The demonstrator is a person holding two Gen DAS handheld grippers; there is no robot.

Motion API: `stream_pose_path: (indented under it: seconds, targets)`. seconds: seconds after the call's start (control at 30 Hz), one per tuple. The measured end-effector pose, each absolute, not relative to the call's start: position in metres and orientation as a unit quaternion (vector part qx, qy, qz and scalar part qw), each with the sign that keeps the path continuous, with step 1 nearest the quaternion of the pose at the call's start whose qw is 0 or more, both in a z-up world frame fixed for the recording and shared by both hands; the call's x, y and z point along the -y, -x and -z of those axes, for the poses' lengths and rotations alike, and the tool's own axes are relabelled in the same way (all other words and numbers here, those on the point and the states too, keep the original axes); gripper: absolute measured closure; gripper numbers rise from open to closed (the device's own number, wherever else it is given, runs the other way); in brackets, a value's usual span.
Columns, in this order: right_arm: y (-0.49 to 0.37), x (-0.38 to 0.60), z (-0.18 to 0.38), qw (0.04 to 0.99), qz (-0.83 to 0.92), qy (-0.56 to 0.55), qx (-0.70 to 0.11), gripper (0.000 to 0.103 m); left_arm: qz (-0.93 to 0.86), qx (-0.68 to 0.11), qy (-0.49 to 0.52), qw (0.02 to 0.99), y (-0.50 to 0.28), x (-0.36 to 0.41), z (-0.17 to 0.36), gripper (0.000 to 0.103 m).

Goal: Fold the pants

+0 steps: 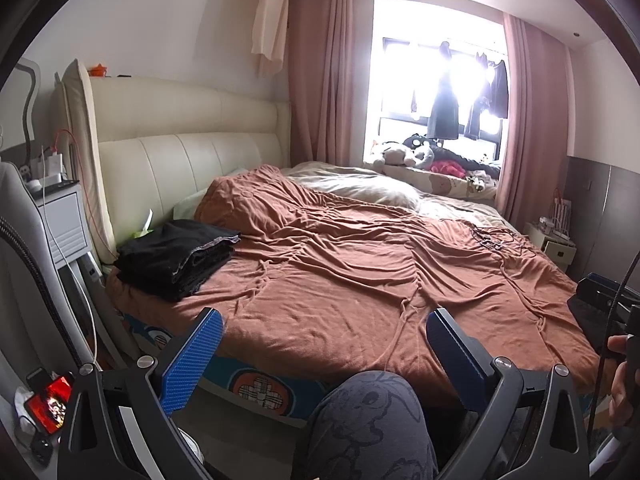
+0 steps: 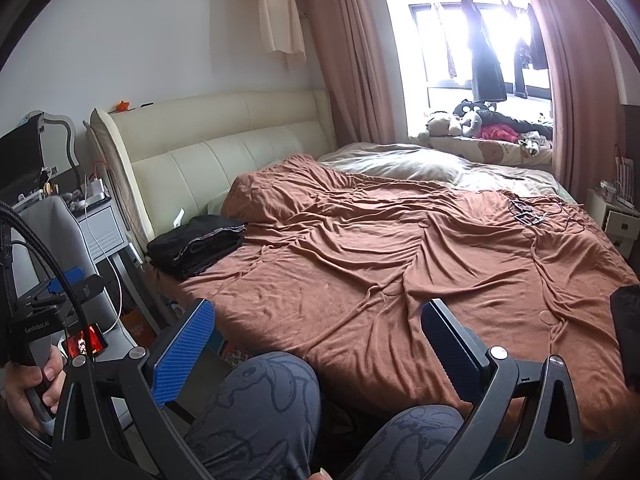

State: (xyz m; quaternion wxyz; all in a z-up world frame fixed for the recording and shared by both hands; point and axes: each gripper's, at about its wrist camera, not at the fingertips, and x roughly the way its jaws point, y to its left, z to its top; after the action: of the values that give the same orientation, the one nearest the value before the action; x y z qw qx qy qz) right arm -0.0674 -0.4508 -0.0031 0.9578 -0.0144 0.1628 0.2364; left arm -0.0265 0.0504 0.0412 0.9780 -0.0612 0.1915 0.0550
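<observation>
As jaws gape, rumpled brown bedspread (image 1: 360,264), folded black pants (image 1: 176,256) nr headboard (image 1: 192,120)

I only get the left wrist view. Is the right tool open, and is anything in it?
Observer: The right tool is open with nothing between its fingers. It points over the near edge of the blanket.
Operator: Can you see my left hand?
Observer: Yes, in the right wrist view it grips the handle of the left tool, low beside the bed.
</observation>
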Motion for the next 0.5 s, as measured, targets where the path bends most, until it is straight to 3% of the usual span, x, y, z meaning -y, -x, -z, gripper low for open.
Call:
stream_pose_path:
  seconds: [0.5]
  targets:
    - [0.071, 0.455, 0.005, 0.959, -0.229, 0.013, -0.168, 0.000, -0.047, -0.187, 0.059, 0.980, 0.038, -0.045, -0.044, 0.000]
